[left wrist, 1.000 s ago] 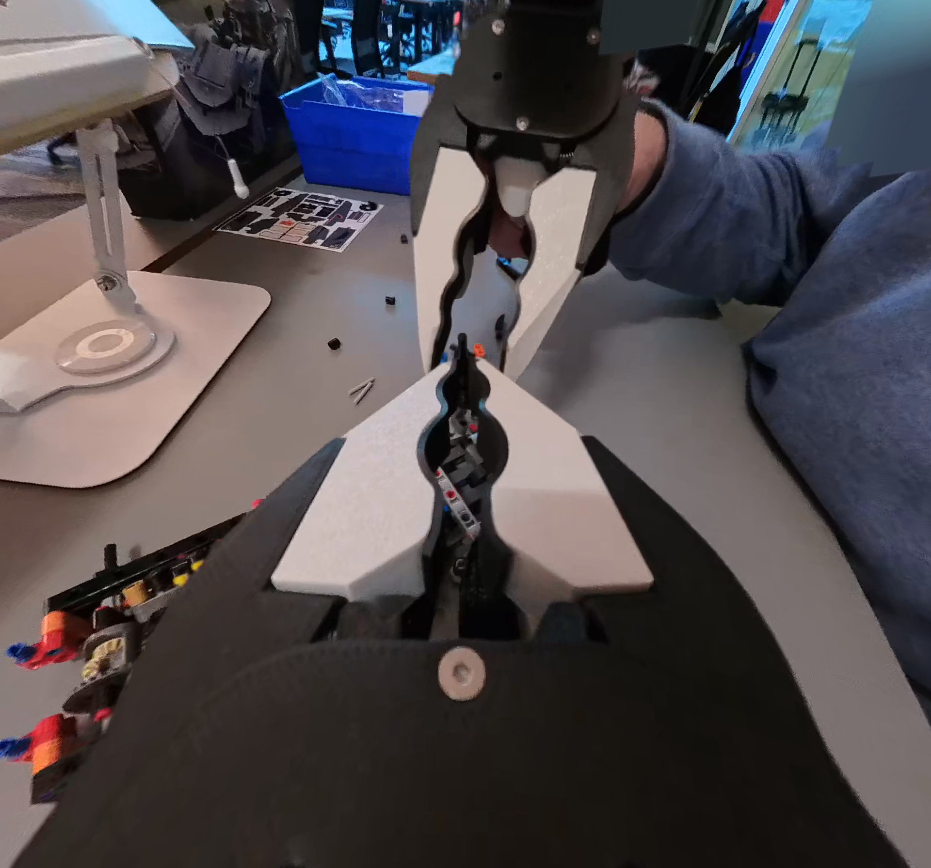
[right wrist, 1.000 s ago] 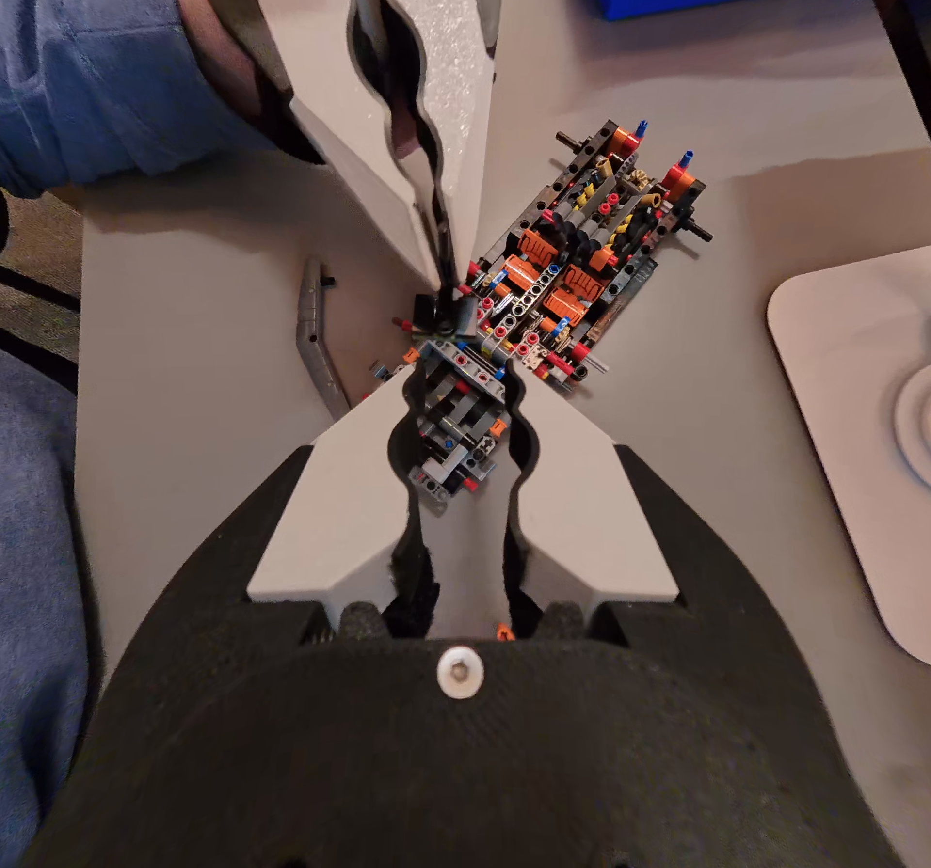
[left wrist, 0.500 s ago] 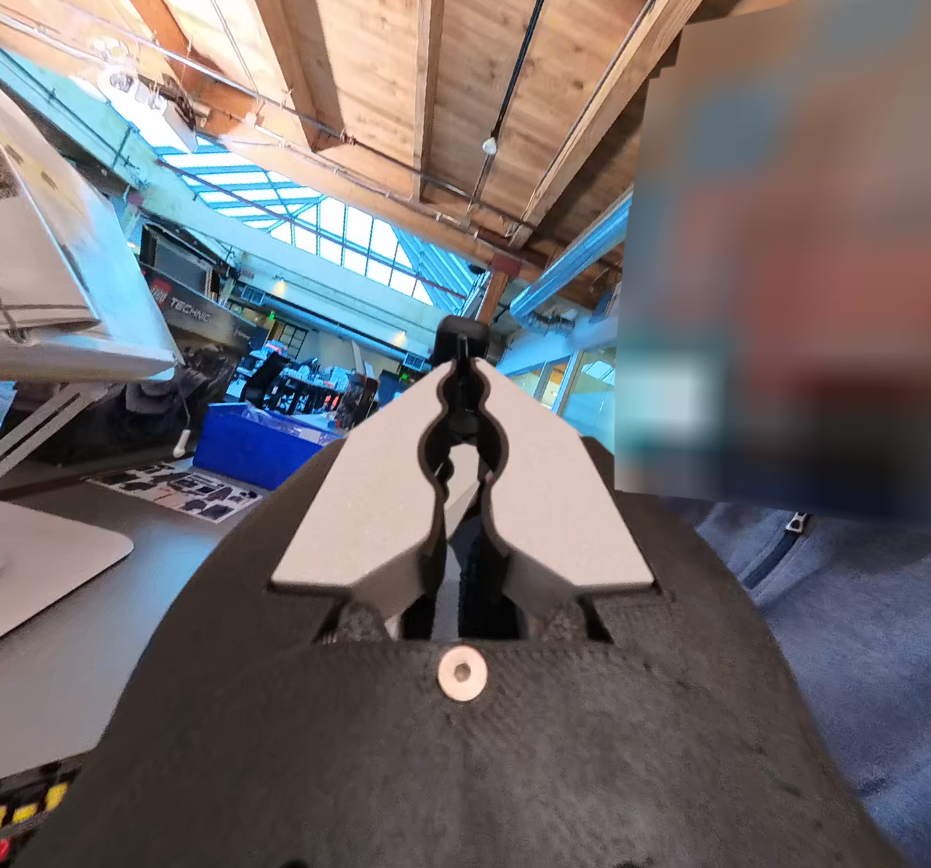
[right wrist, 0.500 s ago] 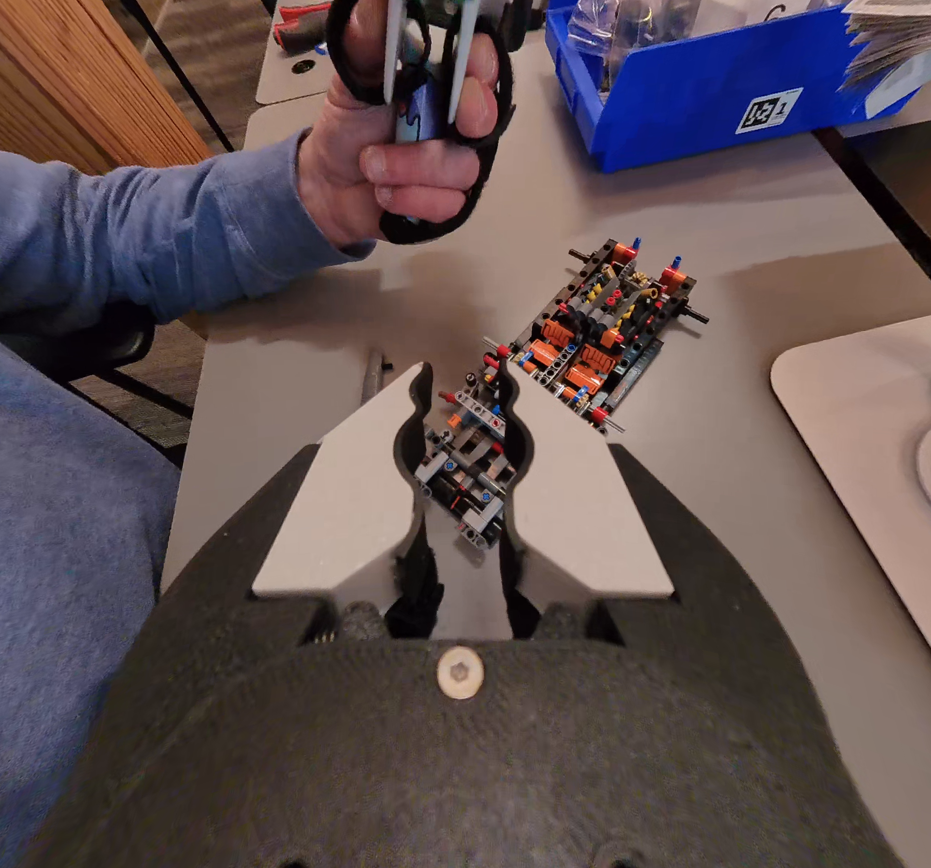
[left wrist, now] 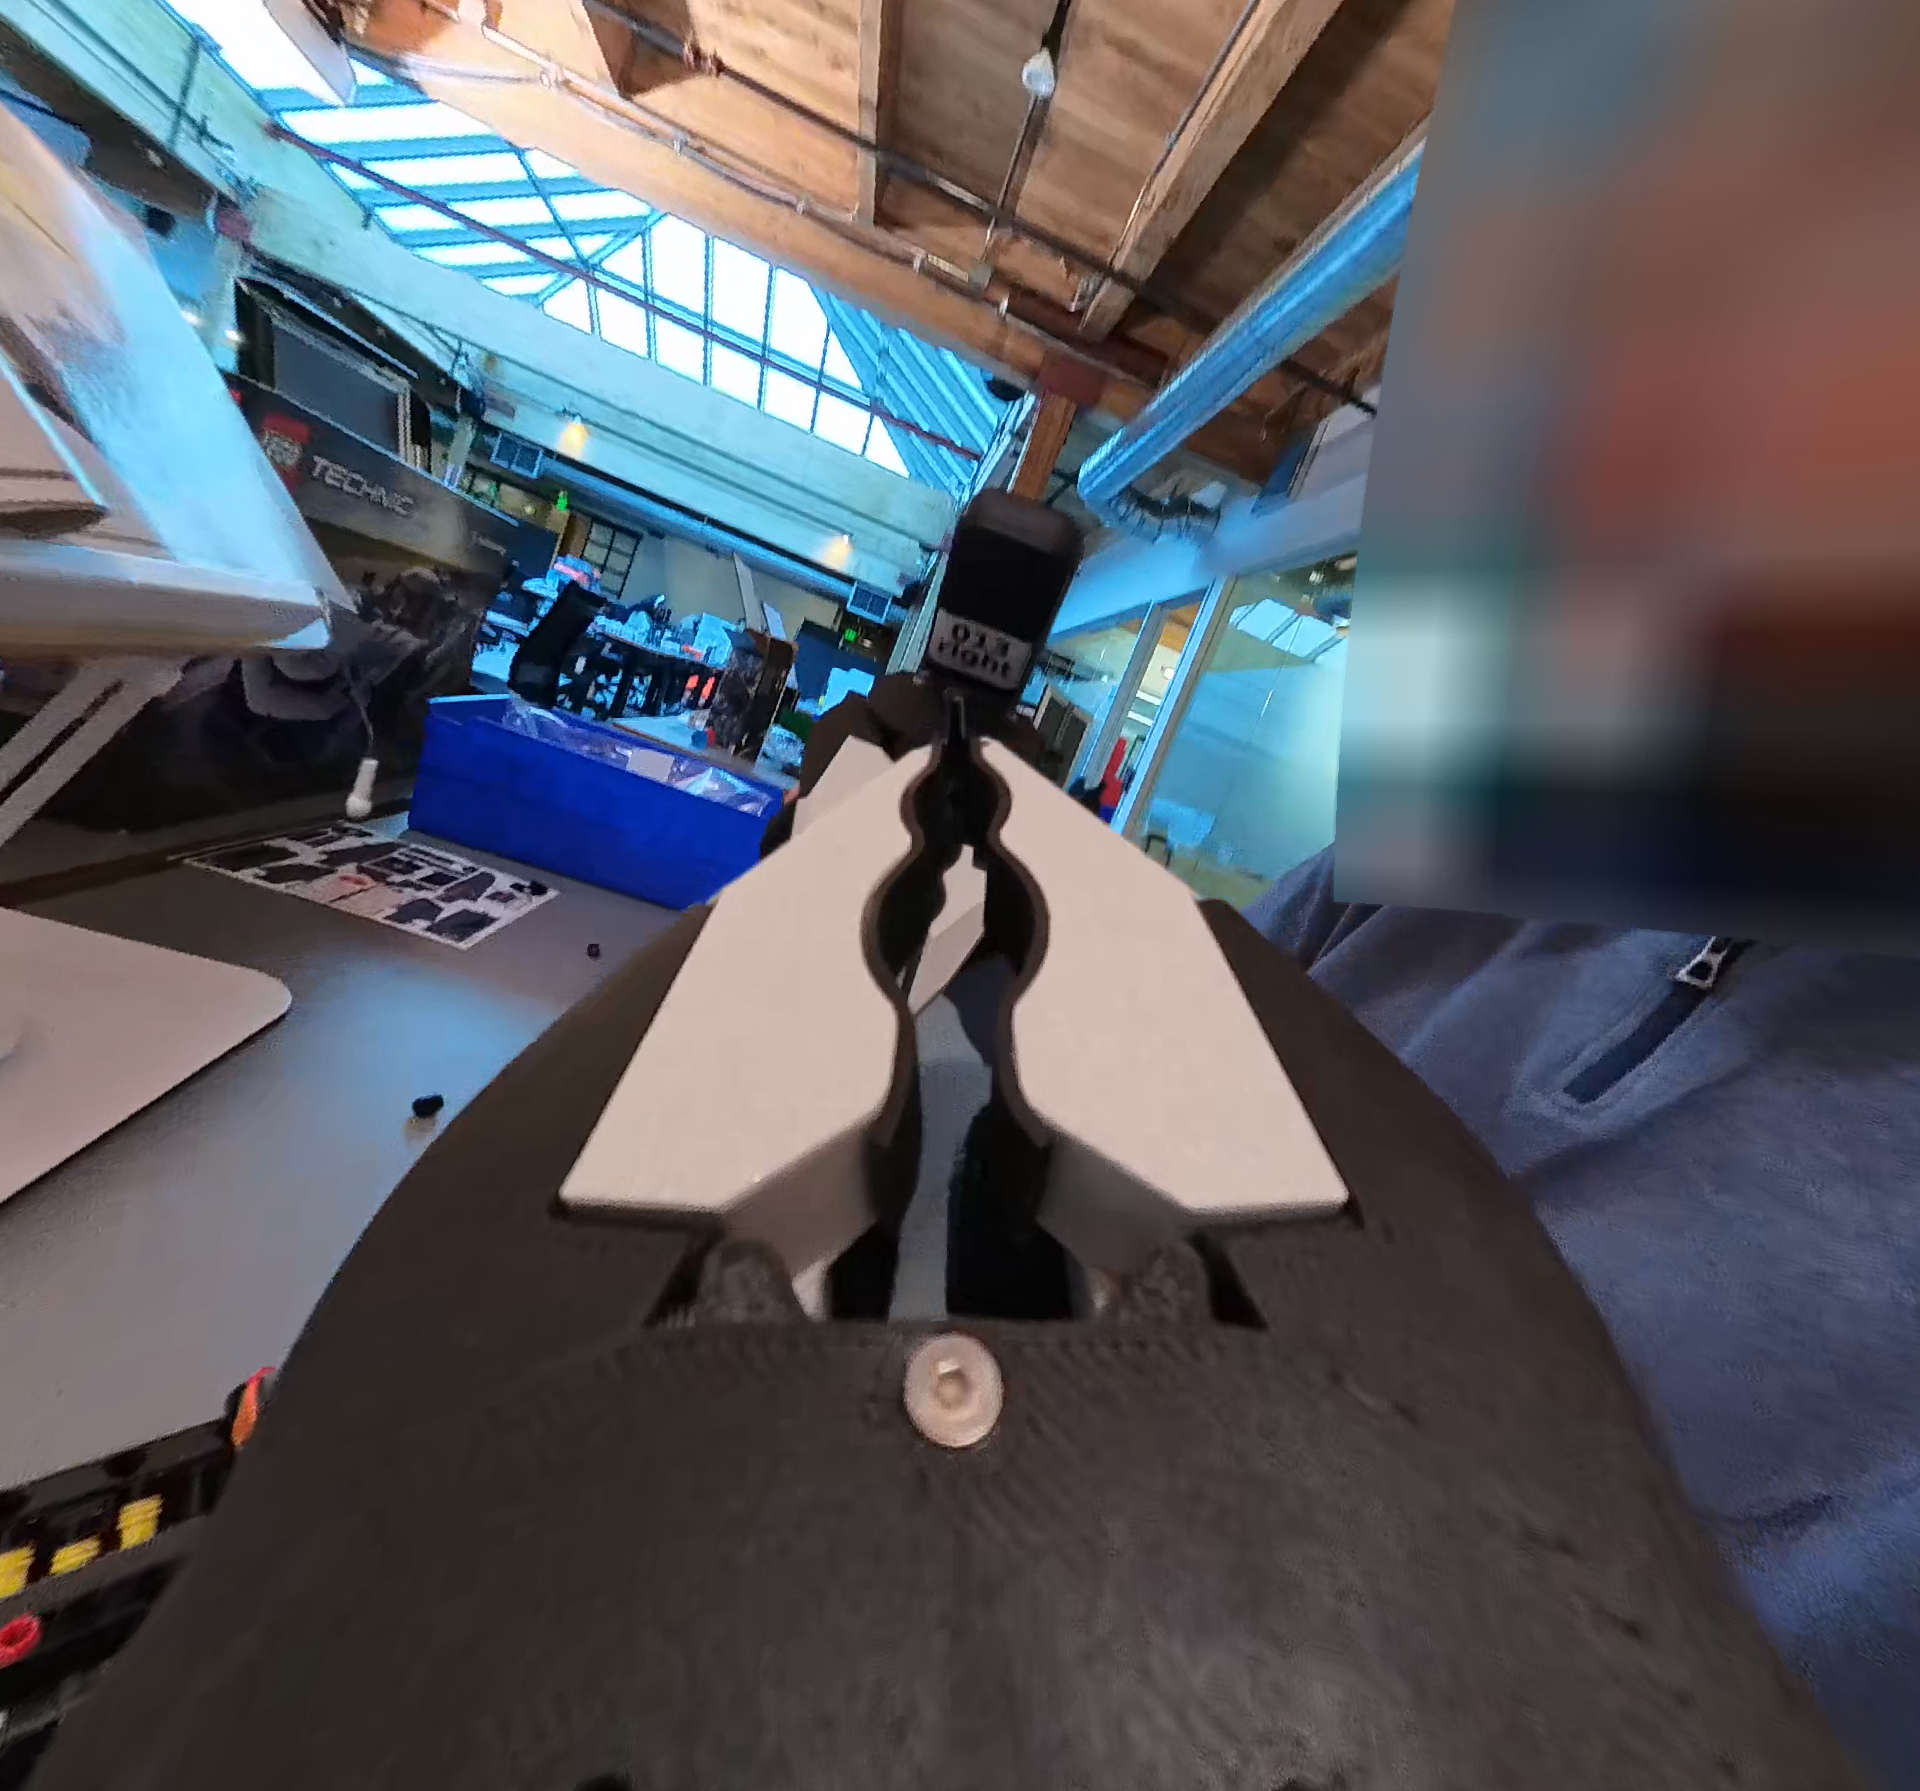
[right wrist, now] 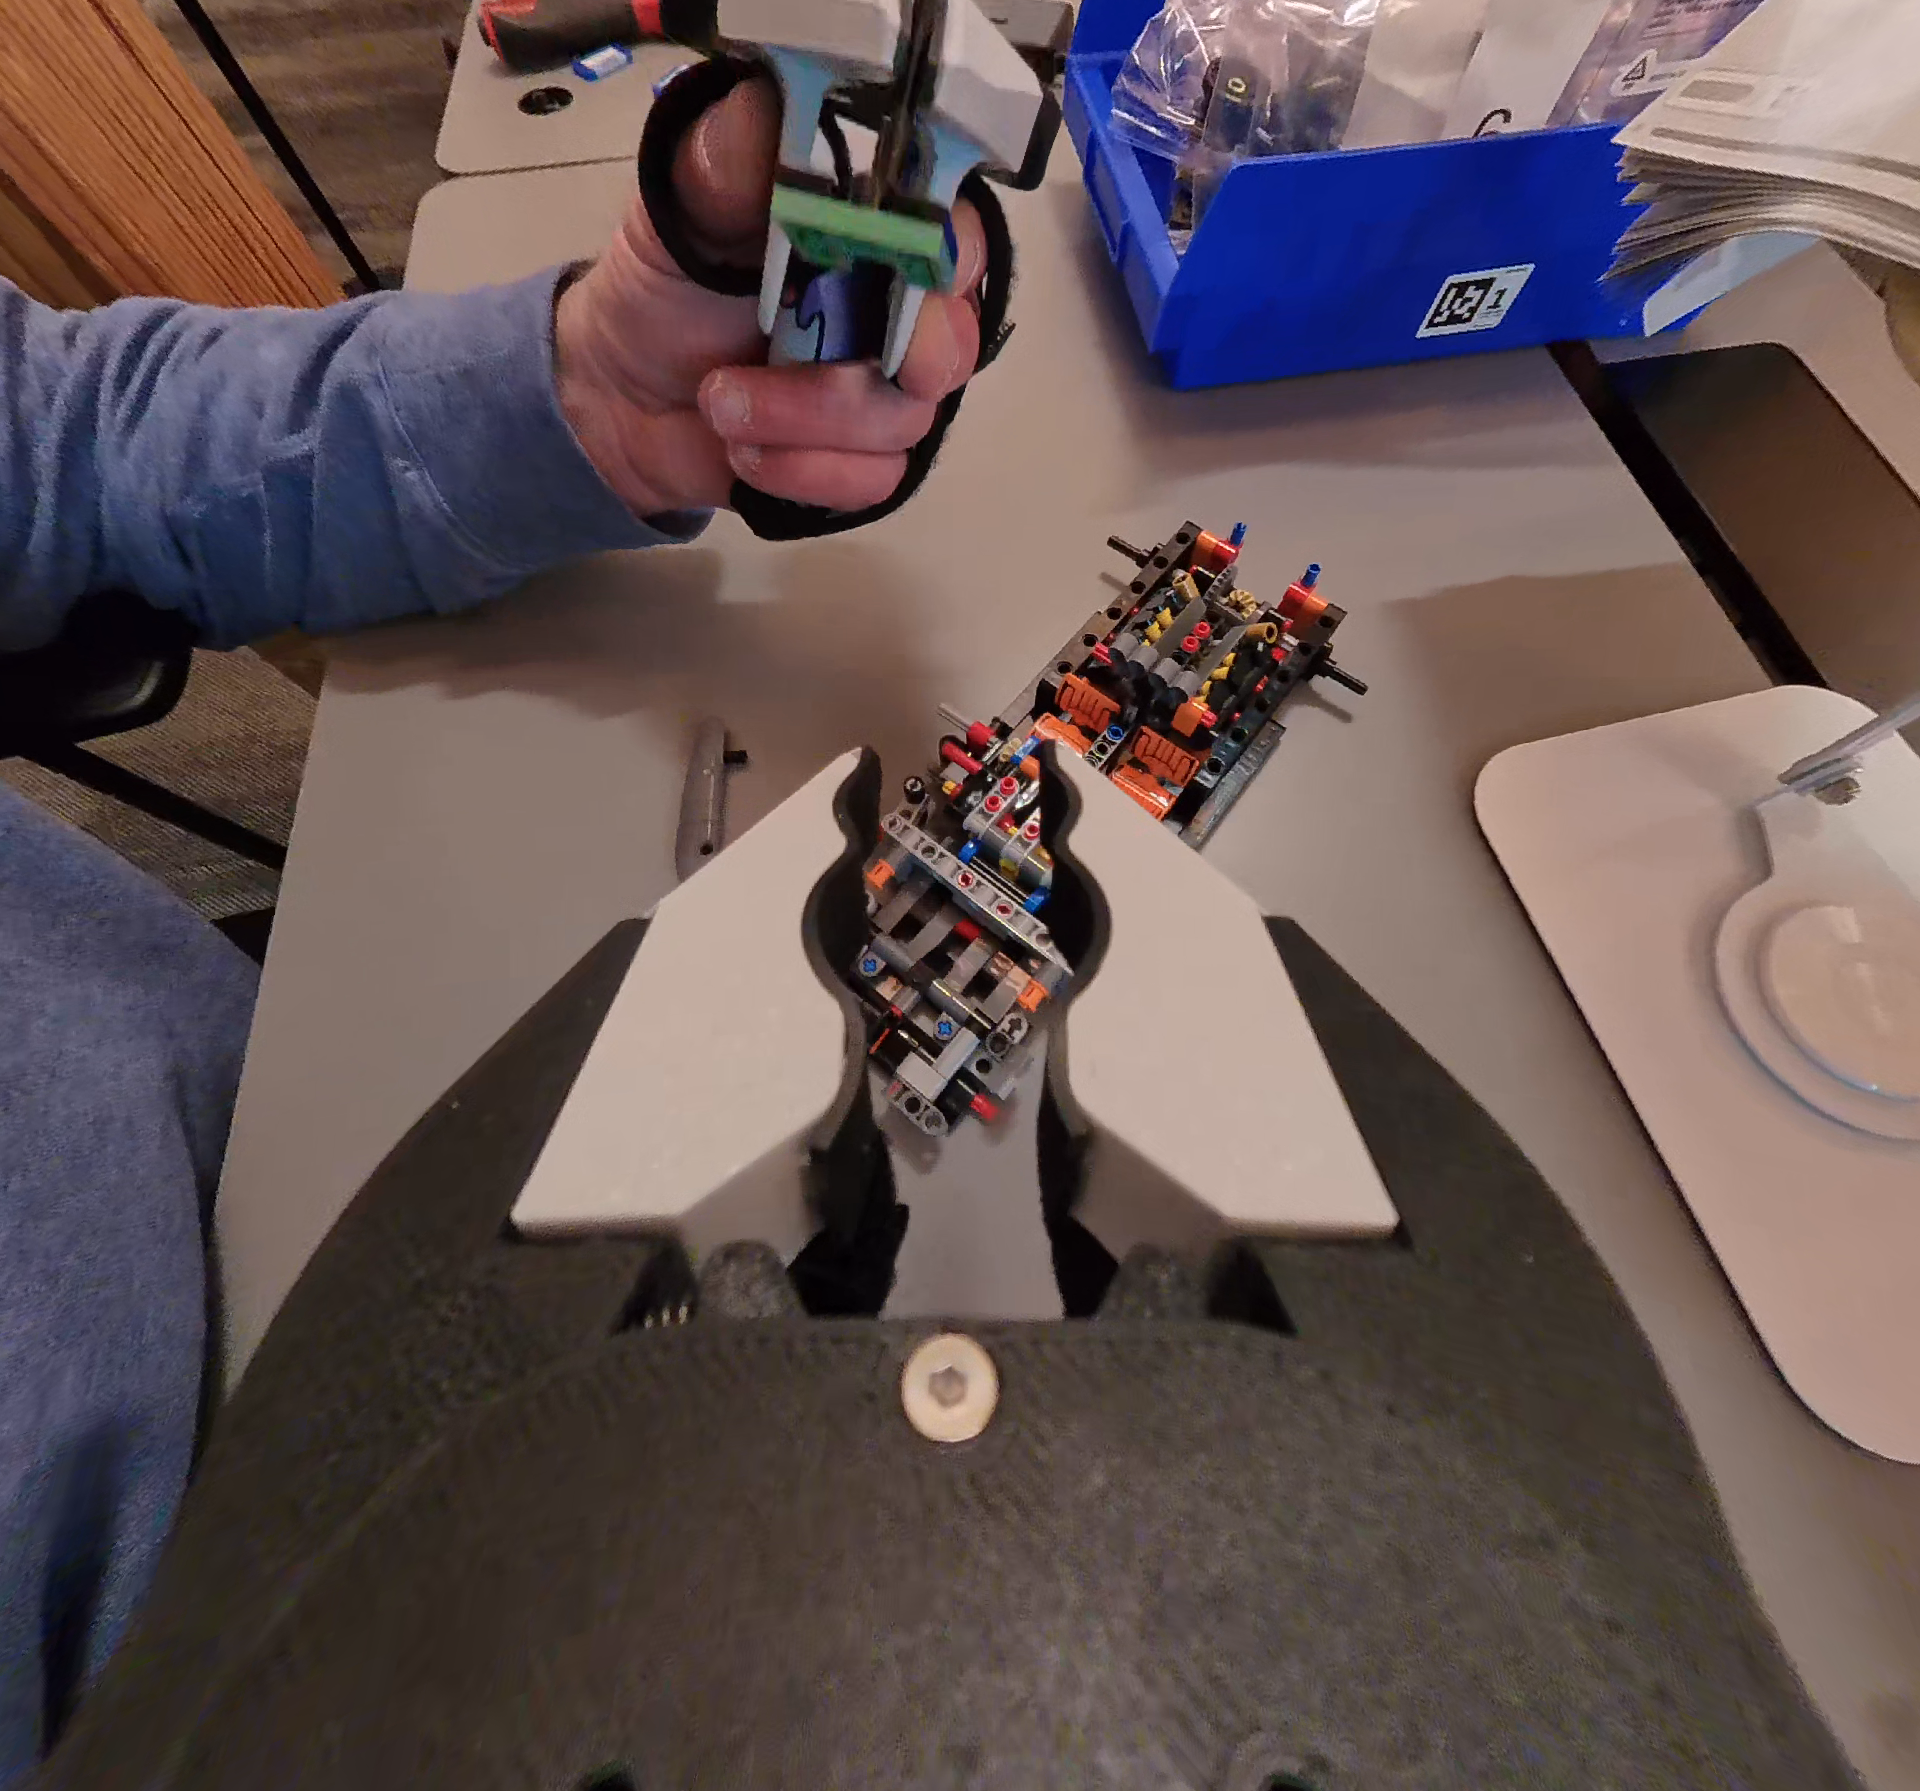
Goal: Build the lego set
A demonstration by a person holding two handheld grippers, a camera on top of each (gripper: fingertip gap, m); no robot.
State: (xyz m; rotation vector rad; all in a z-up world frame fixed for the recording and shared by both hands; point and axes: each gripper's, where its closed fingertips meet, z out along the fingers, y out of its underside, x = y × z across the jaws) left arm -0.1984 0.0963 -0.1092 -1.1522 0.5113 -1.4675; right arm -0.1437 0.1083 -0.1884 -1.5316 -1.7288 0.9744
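Observation:
My right gripper (right wrist: 956,754) is shut on a grey lego subassembly (right wrist: 956,962) with red, blue and orange pins, held above the table. Its far end overlaps the black and orange chassis (right wrist: 1195,681), which lies on the grey table (right wrist: 499,806). My left gripper (left wrist: 956,749) is lifted, points up and across the room, and is shut on a thin black lego piece (left wrist: 956,718). The right wrist view shows that gripper (right wrist: 914,37) held in a hand, with the thin black piece (right wrist: 920,6) between its fingers. The chassis edge shows at the lower left of the left wrist view (left wrist: 83,1533).
A blue bin (right wrist: 1351,266) of bagged parts stands at the back, with a stack of booklets (right wrist: 1787,152) beside it. A white stand base (right wrist: 1662,962) is at the right. A grey curved piece (right wrist: 701,796) lies left of the chassis. A sticker sheet (left wrist: 384,884) and small black pins (left wrist: 426,1105) lie on the table. Across from one pair of fingers to the other is roughly 10 cm.
The two grippers were tip to tip at the subassembly on the table. The left gripper has lifted away and tipped upward with the black piece. The right gripper has pulled back and up.

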